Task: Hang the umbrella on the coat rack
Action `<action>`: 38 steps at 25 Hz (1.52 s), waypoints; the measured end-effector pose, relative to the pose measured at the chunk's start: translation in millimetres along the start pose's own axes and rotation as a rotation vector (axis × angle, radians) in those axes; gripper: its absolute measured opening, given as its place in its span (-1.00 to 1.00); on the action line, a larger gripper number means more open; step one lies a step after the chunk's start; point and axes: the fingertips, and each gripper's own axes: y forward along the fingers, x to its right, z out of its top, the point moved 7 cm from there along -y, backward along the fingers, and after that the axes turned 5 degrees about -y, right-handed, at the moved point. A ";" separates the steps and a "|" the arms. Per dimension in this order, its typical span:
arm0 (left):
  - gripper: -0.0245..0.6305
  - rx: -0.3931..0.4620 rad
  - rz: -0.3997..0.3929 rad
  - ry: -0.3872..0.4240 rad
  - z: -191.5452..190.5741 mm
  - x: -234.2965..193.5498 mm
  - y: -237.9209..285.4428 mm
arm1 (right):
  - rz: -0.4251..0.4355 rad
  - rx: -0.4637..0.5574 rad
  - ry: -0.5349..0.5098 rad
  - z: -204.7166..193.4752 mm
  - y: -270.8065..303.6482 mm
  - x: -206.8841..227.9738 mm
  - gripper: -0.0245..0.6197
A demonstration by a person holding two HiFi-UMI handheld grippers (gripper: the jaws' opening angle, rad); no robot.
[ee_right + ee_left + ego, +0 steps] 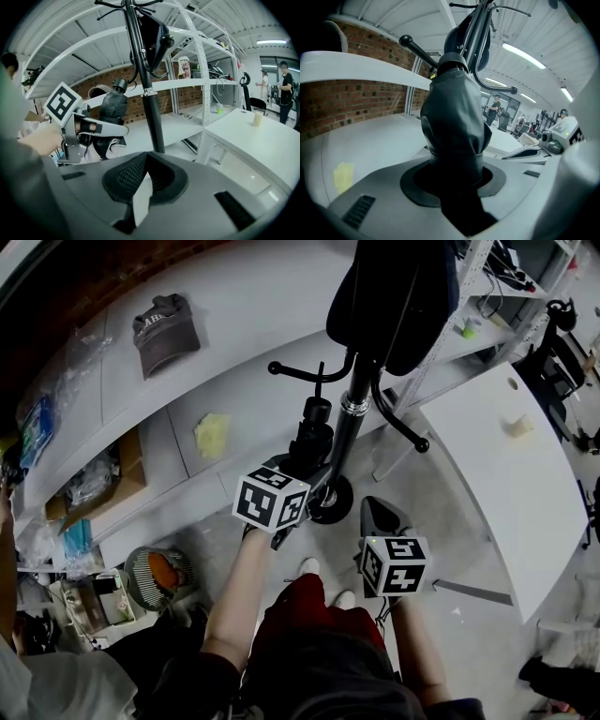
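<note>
**Head view:** one coat rack [347,427] stands at centre. Its top is hidden under one black bag [398,292] hung on it. Two knob-ended arms show clearly and the rest are covered. One folded umbrella [309,432] stands upright just beside the pole, clamped in the left gripper [298,474]. The right gripper [378,517] sits near it on the right, carrying nothing. One cap [164,326] and one yellow cloth [213,434] lie on the white shelves [262,296], and one cup [518,426] stands on one white table [506,502].

**Left gripper view:** the two jaws press on either side of the umbrella's black fabric. The fabric fills the middle and covers much of the pole, and its lower end is lost in the dark between the jaws.

**Right gripper view:** the jaw tips meet with nothing between them. The umbrella shows left of the pole, probably not touching it, though the angle leaves that unsure
</note>
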 end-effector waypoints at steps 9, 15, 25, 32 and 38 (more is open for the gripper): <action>-0.45 -0.018 0.039 -0.021 -12.0 10.4 7.1 | 0.014 -0.003 -0.003 -7.9 -12.8 7.0 -0.87; -0.45 -0.026 0.062 -0.050 -20.5 13.8 12.0 | 0.022 -0.008 -0.011 -13.7 -21.1 10.8 -0.87; -0.44 -0.038 0.100 -0.081 -29.3 15.6 20.6 | 0.026 -0.020 -0.025 -23.6 -32.3 22.3 -0.87; -0.43 -0.028 0.111 -0.111 -36.3 14.8 23.9 | 0.032 -0.029 -0.027 -31.1 -37.1 25.0 -0.87; -0.41 -0.009 0.122 -0.127 -39.4 14.2 25.6 | 0.038 -0.038 -0.035 -36.3 -42.9 26.6 -0.87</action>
